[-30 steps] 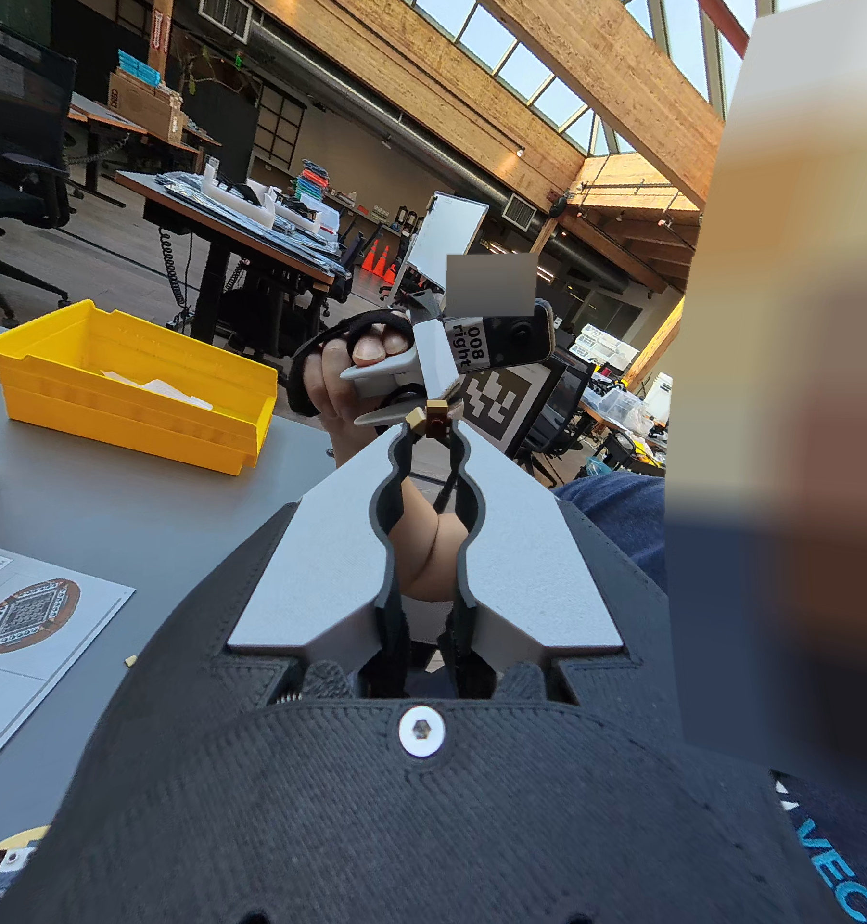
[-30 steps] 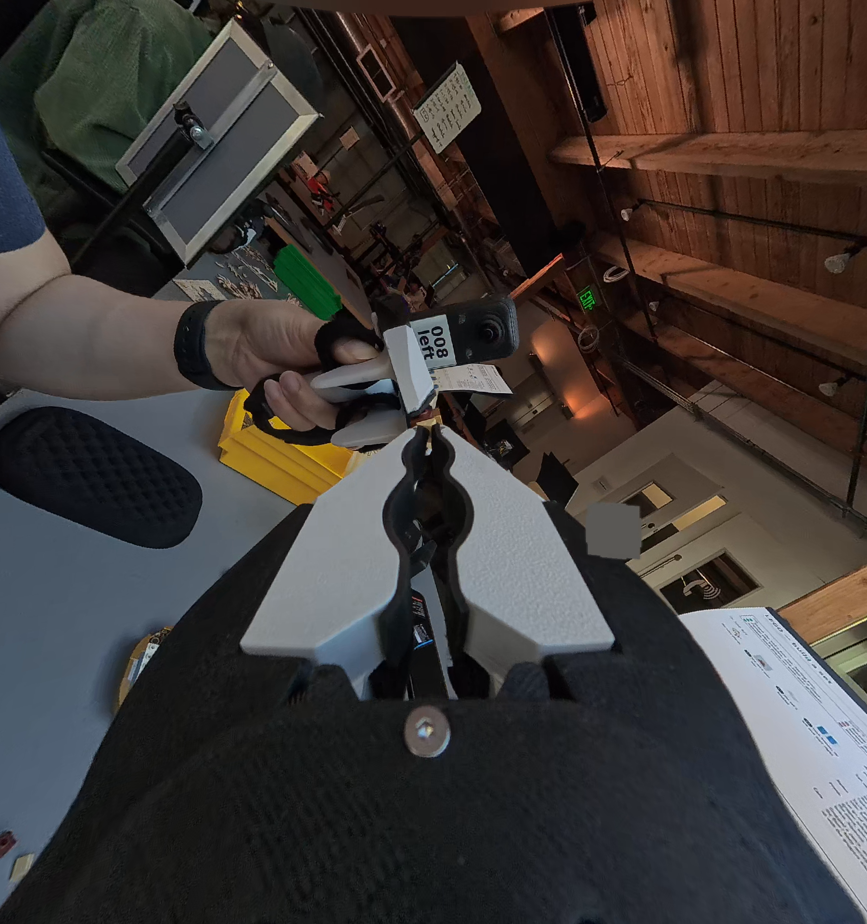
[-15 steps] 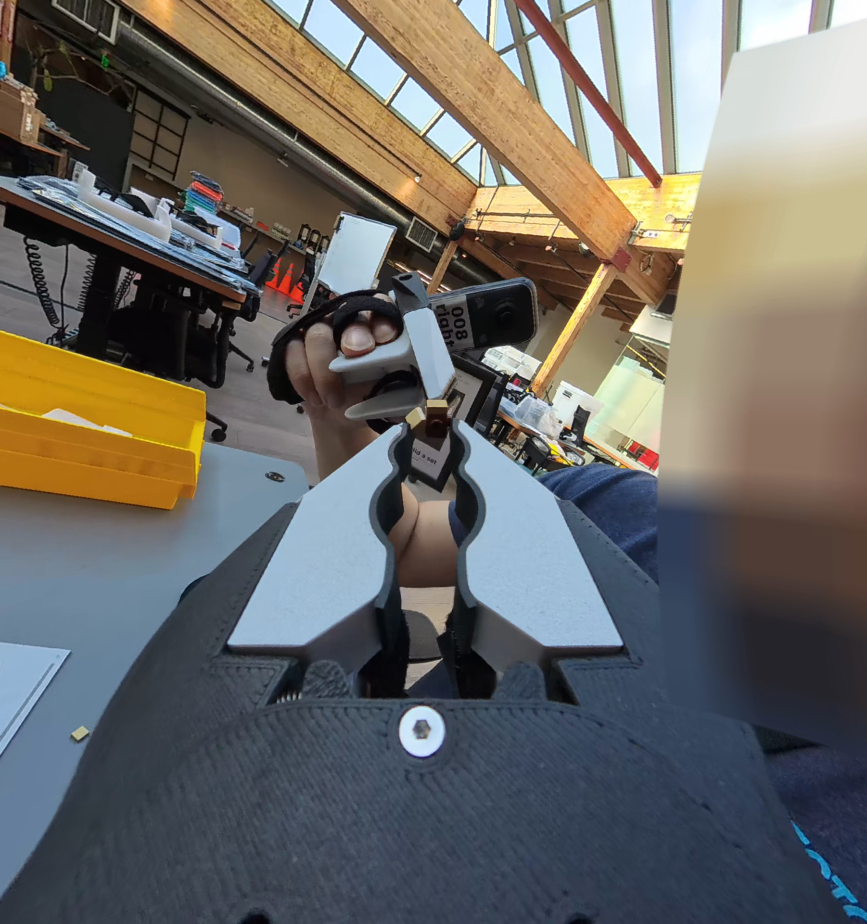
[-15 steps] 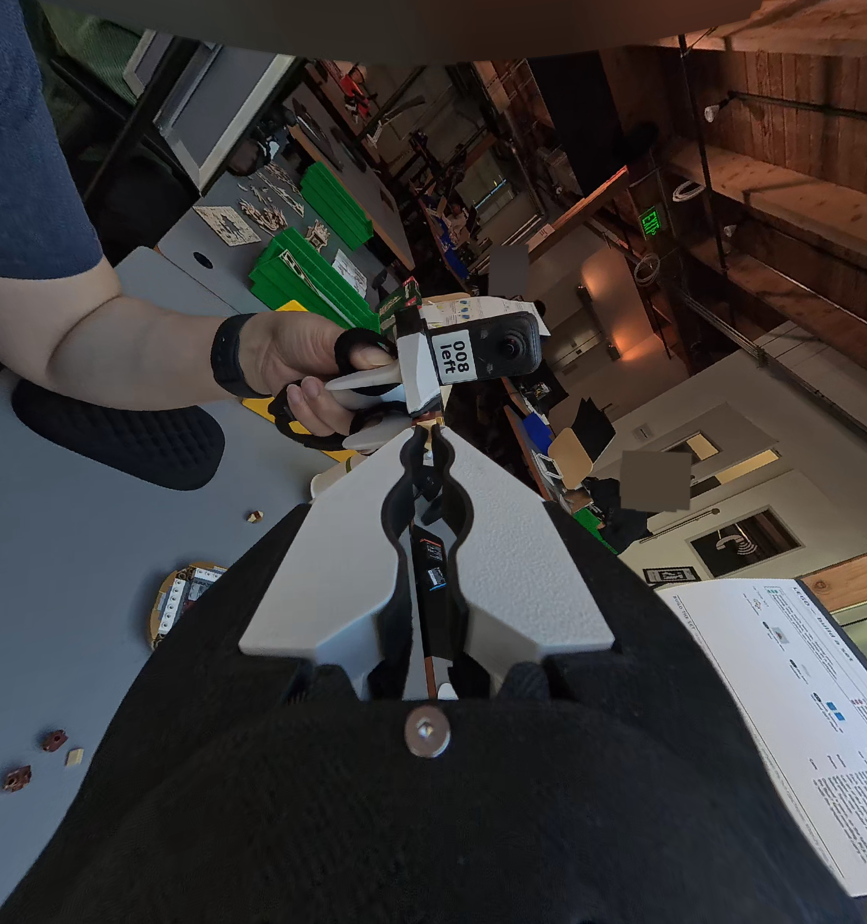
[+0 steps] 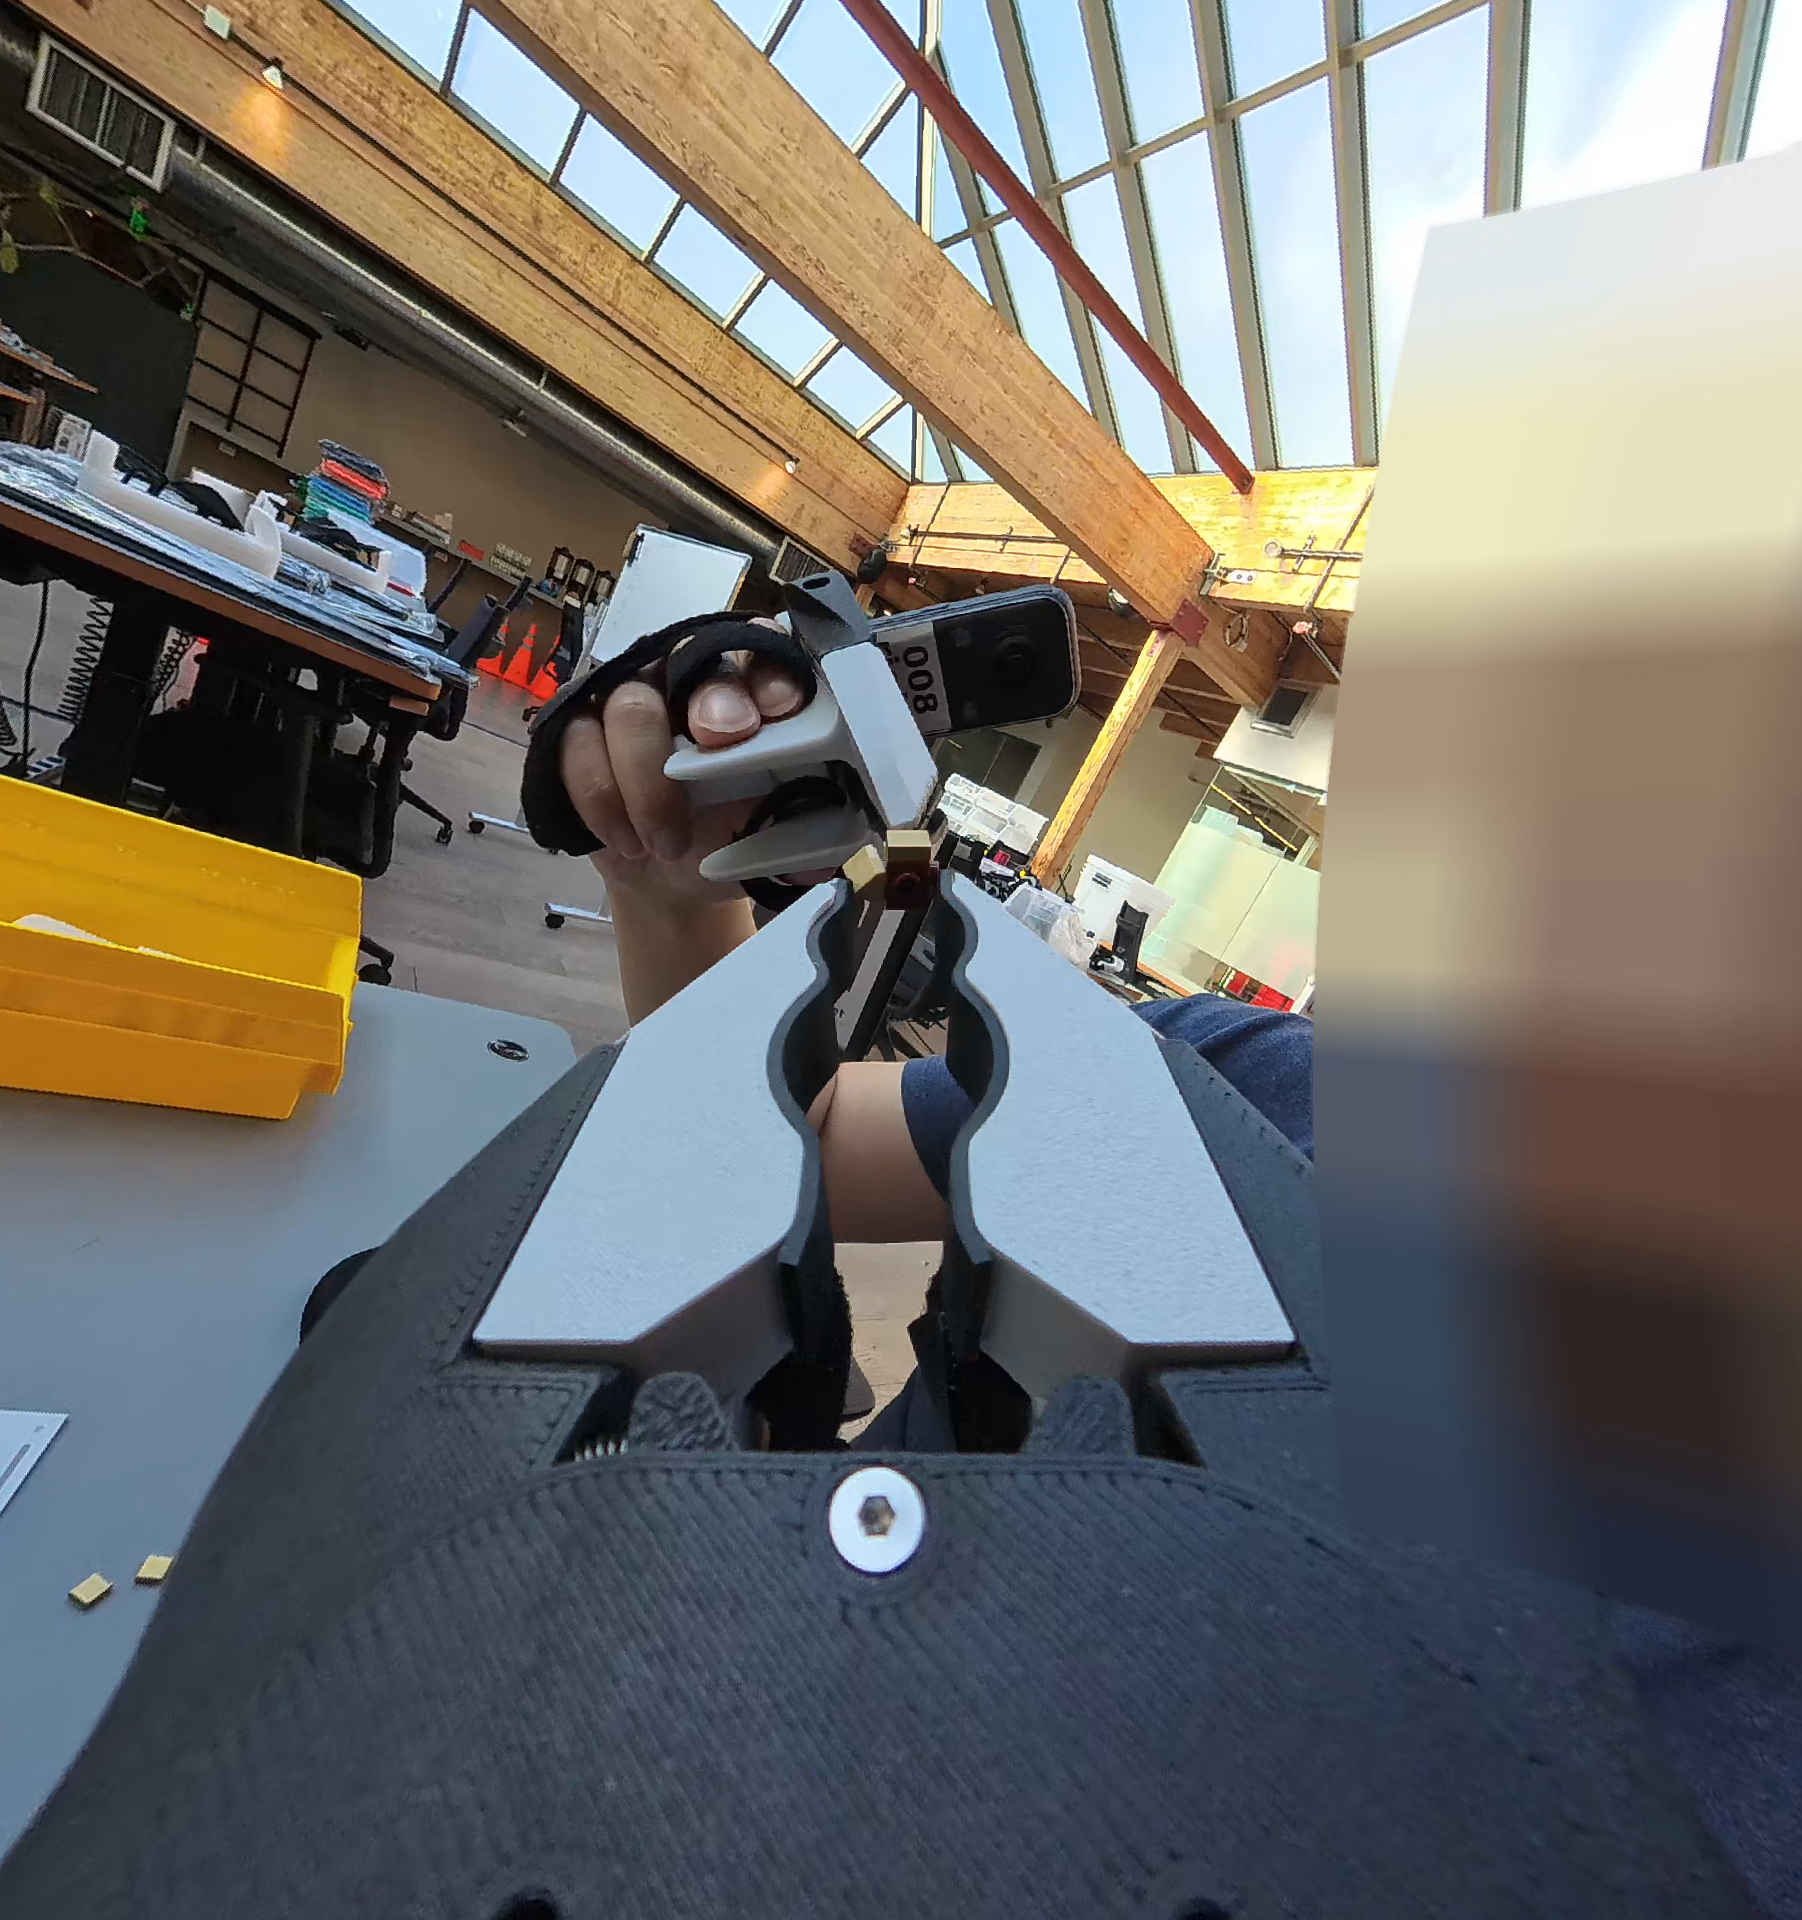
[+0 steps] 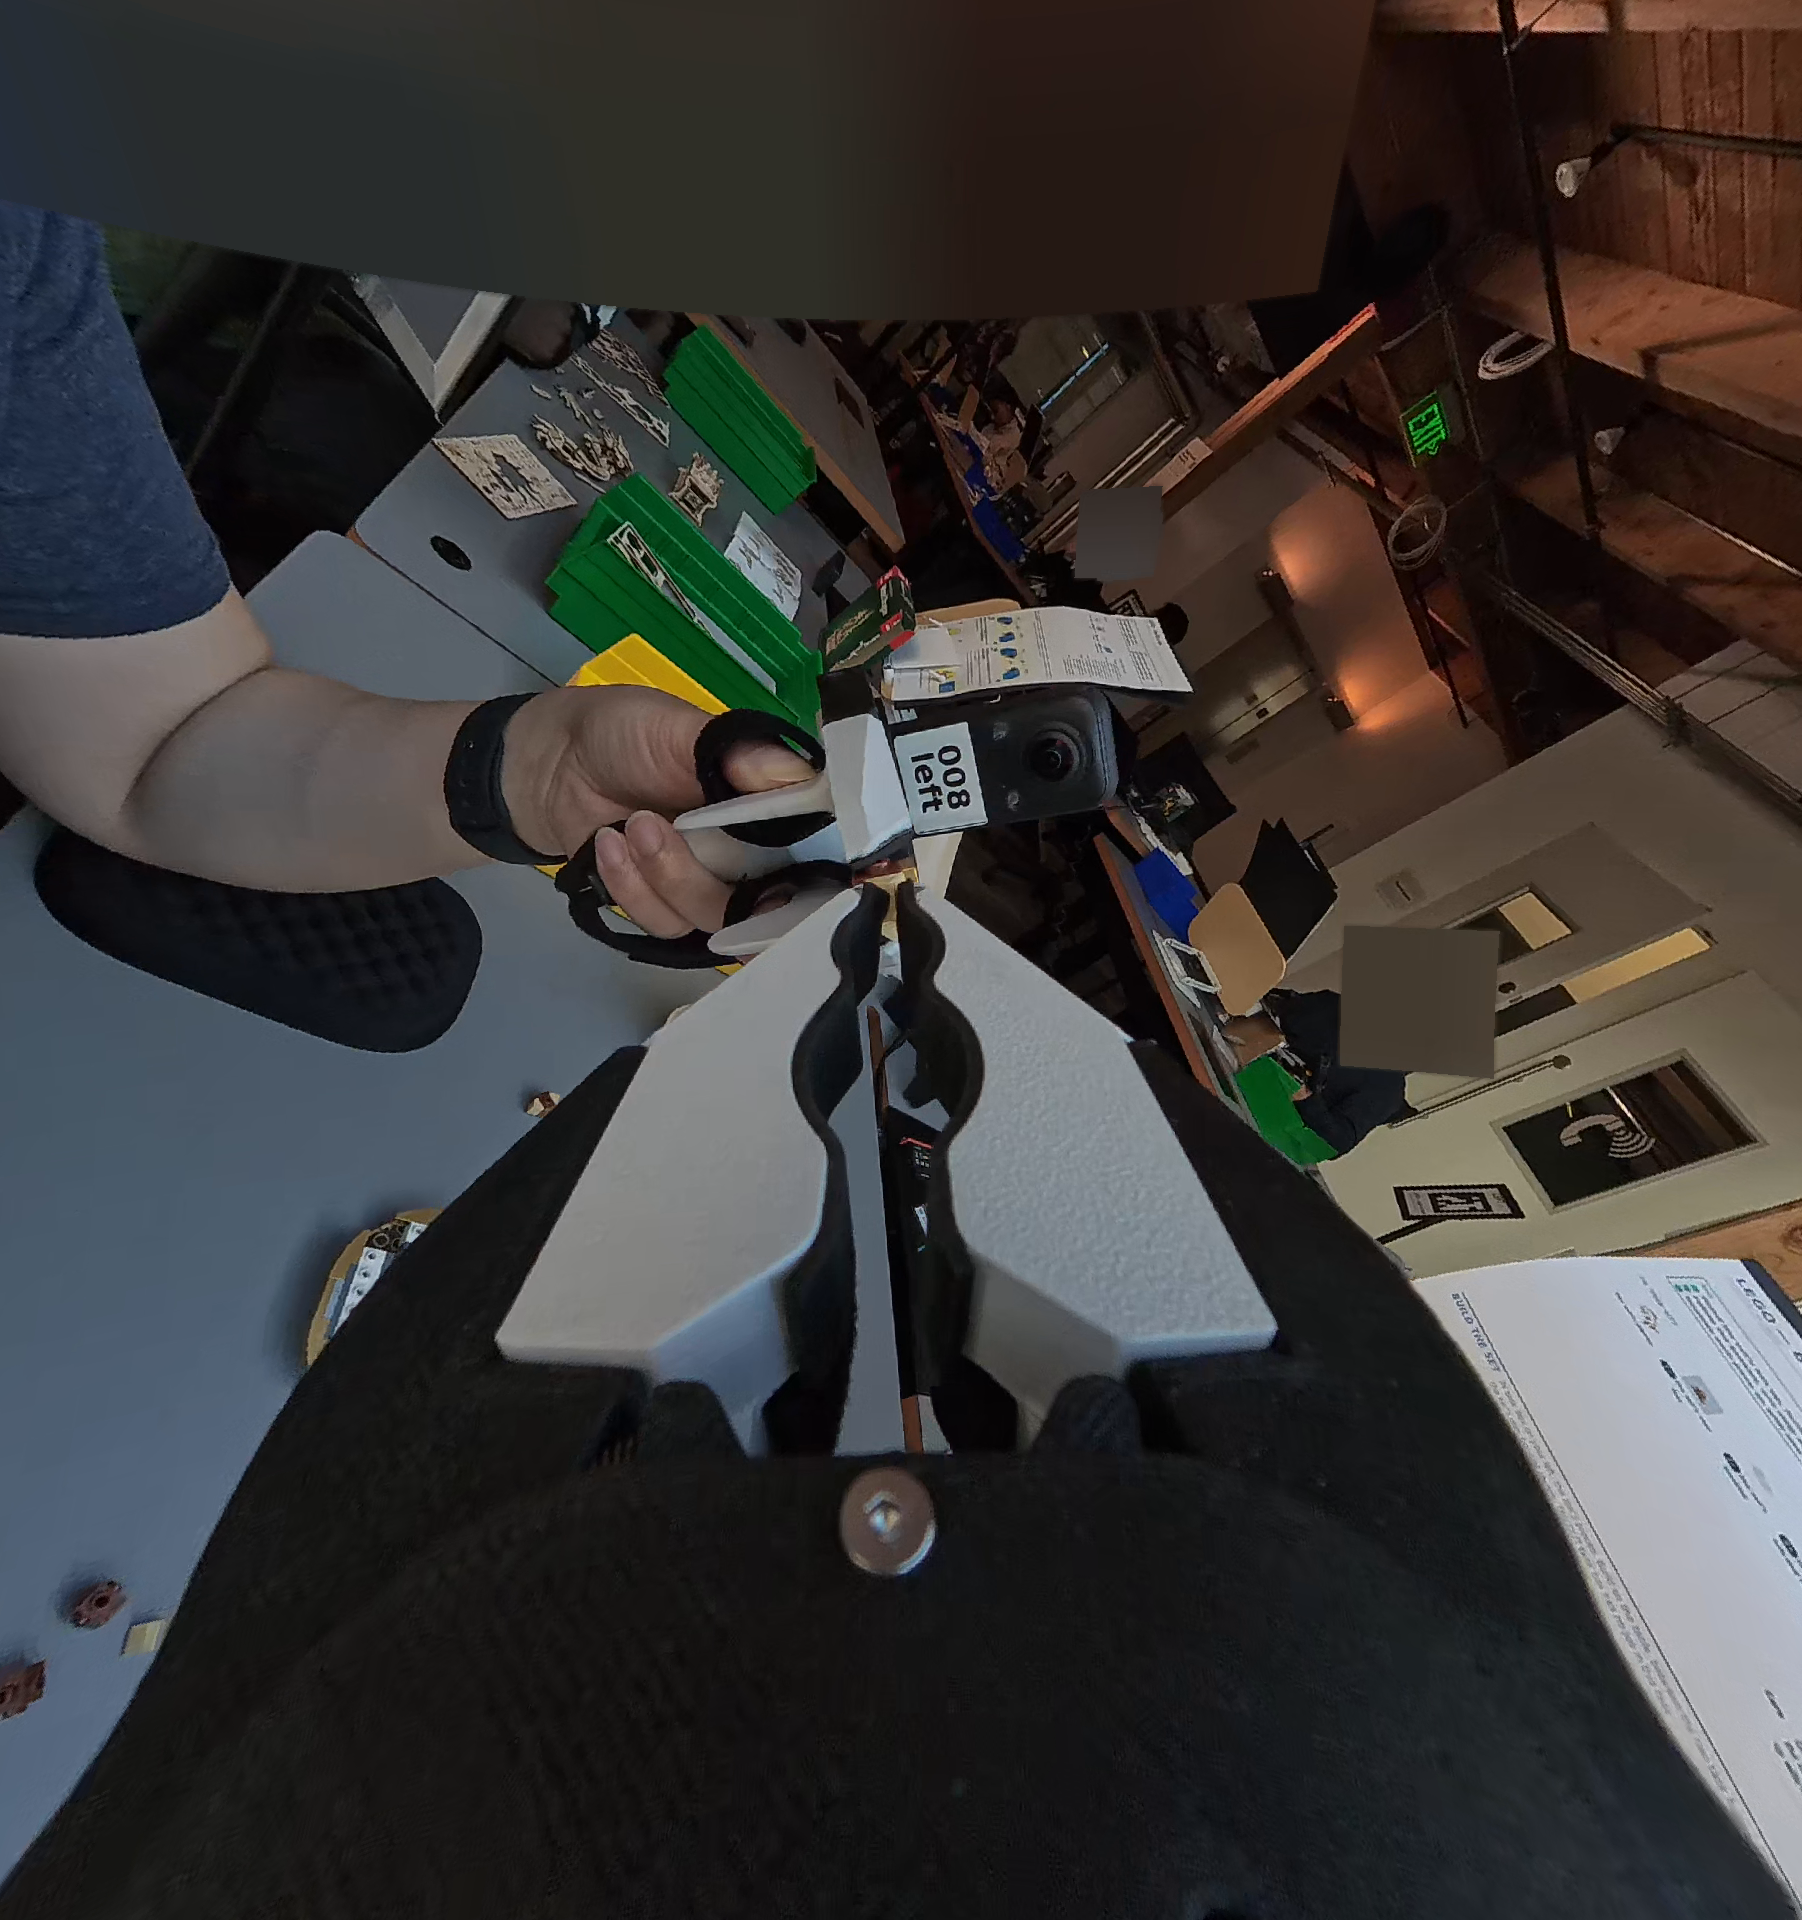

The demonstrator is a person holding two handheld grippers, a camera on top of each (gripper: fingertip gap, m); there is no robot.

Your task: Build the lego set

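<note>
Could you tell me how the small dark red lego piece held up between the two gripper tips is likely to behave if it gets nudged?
The small dark red lego piece looks hard-edged, so probably stiff. It is tiny beside the left gripper, so likely very light. Only the very tips pinch it, so a nudge might twist it loose.

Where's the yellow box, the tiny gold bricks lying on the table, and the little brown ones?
yellow box [image 5: 138, 1023]: left wrist view, its front wall.
gold bricks [image 5: 90, 1619]: left wrist view, top of the nearer one.
brown bricks [image 6: 97, 1602]: right wrist view, middle of the upper one.
</note>
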